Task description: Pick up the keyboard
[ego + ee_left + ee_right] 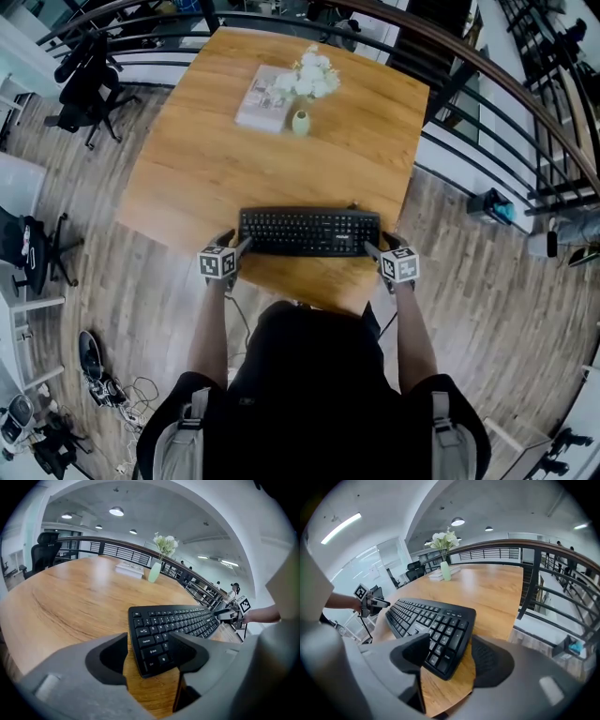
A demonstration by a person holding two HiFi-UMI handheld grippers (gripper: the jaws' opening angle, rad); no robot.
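the keyboard [309, 232] lies flat on the counter [234, 159] near its front edge, not yet lifted. your left claw [238, 247] and right claw [373, 249] are spread, each straddling one end; pinching and raising remain.

Your left arm [208, 333] and right arm [415, 337] reach forward and down, one on each side of your body, forearms bare. Your left tongs [236, 247] slant downward with the jaws standing well apart. Your right tongs [373, 249] mirror them, jaws likewise spread wide and angled inward.
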